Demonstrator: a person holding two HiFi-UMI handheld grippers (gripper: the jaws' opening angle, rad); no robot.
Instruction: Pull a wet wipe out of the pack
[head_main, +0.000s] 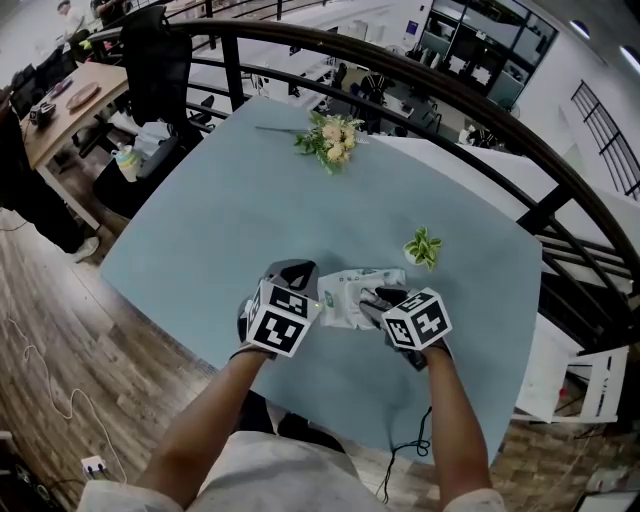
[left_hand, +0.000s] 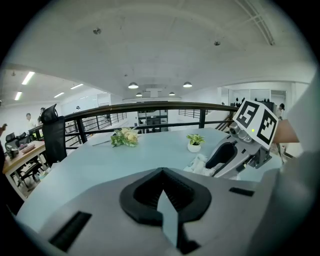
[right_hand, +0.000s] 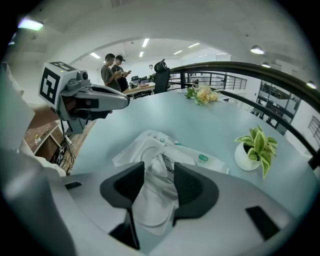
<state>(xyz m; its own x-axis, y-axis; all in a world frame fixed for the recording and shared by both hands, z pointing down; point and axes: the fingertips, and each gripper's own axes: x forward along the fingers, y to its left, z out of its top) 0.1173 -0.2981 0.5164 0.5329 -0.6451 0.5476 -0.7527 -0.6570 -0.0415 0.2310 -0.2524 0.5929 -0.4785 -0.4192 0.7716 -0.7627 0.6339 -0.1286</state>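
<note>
Straddling a crumpled white wet wipe (right_hand: 156, 161) at the pack's open lid, our right tool (right_hand: 159, 172) hangs with its jaws apart and gripping nothing yet. The wipe pack (head_main: 345, 297) lies flat on the near middle of the pale blue worktop (head_main: 250, 200), directly under that tool. Our left tool (left_hand: 161, 172) rests clenched and empty just left of the pack. We judge the pull goes best with a pinch low on the tuft, then a slow, straight lift, the left tool pressing the pack down so it stays put.
</note>
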